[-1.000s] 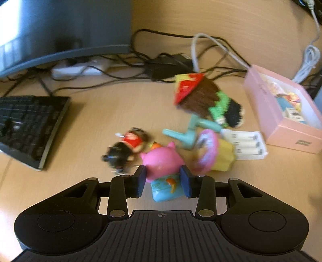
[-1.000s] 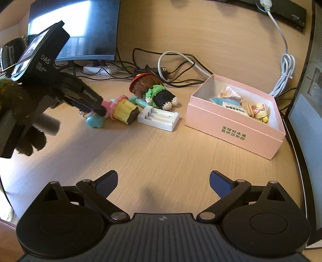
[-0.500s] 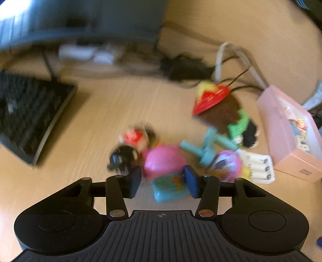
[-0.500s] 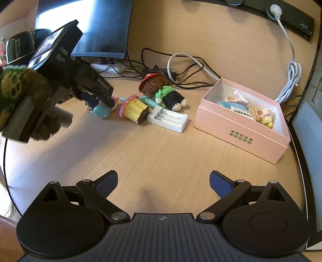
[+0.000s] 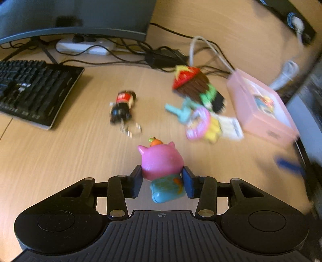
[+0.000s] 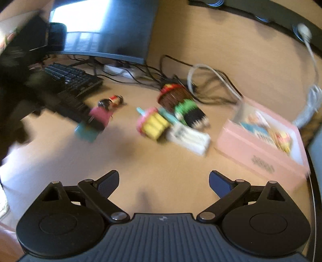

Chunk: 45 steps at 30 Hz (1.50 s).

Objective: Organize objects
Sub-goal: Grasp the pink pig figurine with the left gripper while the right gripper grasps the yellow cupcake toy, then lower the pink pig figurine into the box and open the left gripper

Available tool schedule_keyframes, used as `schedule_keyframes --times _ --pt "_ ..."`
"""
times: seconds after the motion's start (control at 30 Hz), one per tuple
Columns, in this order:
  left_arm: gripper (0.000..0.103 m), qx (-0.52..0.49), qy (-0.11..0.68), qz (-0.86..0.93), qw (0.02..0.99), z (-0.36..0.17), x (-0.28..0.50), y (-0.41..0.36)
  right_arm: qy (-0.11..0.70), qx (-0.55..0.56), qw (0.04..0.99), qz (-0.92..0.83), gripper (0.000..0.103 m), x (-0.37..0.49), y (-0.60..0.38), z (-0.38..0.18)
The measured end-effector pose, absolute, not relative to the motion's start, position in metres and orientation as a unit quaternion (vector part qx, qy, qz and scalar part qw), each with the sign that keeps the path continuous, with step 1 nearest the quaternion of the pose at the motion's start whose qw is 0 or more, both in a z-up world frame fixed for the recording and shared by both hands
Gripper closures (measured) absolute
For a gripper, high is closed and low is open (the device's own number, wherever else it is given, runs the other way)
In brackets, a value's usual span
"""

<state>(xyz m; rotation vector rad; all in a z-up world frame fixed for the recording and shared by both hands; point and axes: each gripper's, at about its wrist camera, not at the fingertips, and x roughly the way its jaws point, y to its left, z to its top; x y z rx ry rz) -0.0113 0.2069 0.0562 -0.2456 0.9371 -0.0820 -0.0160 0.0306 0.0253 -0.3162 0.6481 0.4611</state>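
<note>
Pale wood-grain worktop [image 5: 60, 153] is seen in both wrist views, with a dark monitor [image 5: 76, 16] and black keyboard [image 5: 30, 90] at the back left. The pink pig toy [image 5: 162, 161] is gripped by the left tool [image 5: 162, 181]: both dark pads are pressed against its sides, having just closed further, and its teal base [image 5: 167, 191] is seen below. From the right wrist view the toy [image 6: 100, 116] is seen raised off the surface. The right tool [image 6: 163, 181] is spread wide with nothing between its fingers, above bare wood. To the right, the pink box [image 5: 261, 112] is set open near the worktop's edge. Between toy and box, a yellow-and-pink toy [image 5: 201, 125], a white battery charger [image 5: 229, 127] and a knitted doll [image 5: 197, 86] are clustered. A small figure keychain [image 5: 122, 106] lies apart, toward the keyboard.
</note>
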Motion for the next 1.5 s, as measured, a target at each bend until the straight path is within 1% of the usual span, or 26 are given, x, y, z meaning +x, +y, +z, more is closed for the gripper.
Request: schedule_keyframes --times 0.03,0.13,0.2,0.27,0.33,0.37,0.4,0.53,0.7,0.83,0.97,1.03,1.13,1.2,1.27,1.4,1.5 --pt "0.057 -0.113 0.453 -0.044 0.883 0.059 -0.021 0.208 0.302 -0.168 0.91 0.228 0.01 -0.01 0.042 0.025" --pt "0.057 -0.102 0.454 -0.051 0.884 0.067 -0.045 0.213 0.269 -0.234 0.905 0.234 0.018 0.01 0.08 0.017" --pt "0.057 -0.095 0.45 -0.055 0.886 0.074 -0.056 0.218 0.253 -0.279 0.896 0.235 0.028 0.027 0.103 0.008" --pt "0.057 -0.089 0.447 -0.058 0.888 0.08 -0.066 0.225 0.252 -0.31 0.887 0.231 0.03 0.045 0.122 -0.002" --pt "0.057 -0.083 0.444 -0.06 0.89 0.084 -0.073 0.232 0.259 -0.324 0.882 0.222 0.034 0.058 0.133 -0.009" --pt "0.057 -0.08 0.443 -0.062 0.891 0.085 -0.075 0.235 0.265 -0.33 0.879 0.22 0.042 0.064 0.136 -0.013" --pt "0.057 -0.076 0.445 -0.065 0.89 0.085 -0.075 0.237 0.272 -0.331 0.877 0.219 0.045 0.067 0.139 -0.015" --pt "0.057 -0.066 0.453 -0.103 0.883 0.083 -0.071 0.236 0.28 -0.3 0.887 0.21 0.045 0.057 0.13 -0.001" --pt "0.058 -0.048 0.451 -0.183 0.872 0.085 -0.05 0.206 0.285 -0.264 0.903 0.186 0.045 0.014 0.087 0.034" --pt "0.058 -0.062 0.405 -0.246 0.879 0.111 -0.006 0.166 0.297 -0.236 0.914 0.143 0.045 -0.021 0.036 0.057" --pt "0.056 -0.06 0.35 -0.265 0.897 0.135 0.049 0.111 0.305 -0.193 0.928 0.088 0.045 -0.044 -0.012 0.073" --pt "0.055 -0.068 0.345 -0.264 0.898 0.138 0.085 0.08 0.301 -0.174 0.935 0.063 0.045 -0.052 -0.033 0.078" --pt "0.054 -0.095 0.349 -0.273 0.892 0.127 0.128 0.041 0.294 -0.149 0.943 0.036 0.045 -0.062 -0.058 0.081" --pt "0.053 -0.091 0.357 -0.253 0.894 0.111 0.148 0.02 0.291 -0.133 0.947 0.027 0.045 -0.067 -0.071 0.081" --pt "0.053 -0.059 0.382 -0.216 0.897 0.092 0.162 -0.001 0.297 -0.112 0.948 0.018 0.045 -0.068 -0.083 0.077" --pt "0.054 0.046 0.432 -0.198 0.879 0.061 0.165 -0.031 0.297 -0.105 0.949 0.019 0.045 -0.069 -0.096 0.07" --pt "0.053 0.071 0.431 -0.193 0.879 0.064 0.155 -0.027 0.306 -0.097 0.947 0.026 0.045 -0.063 -0.103 0.063"
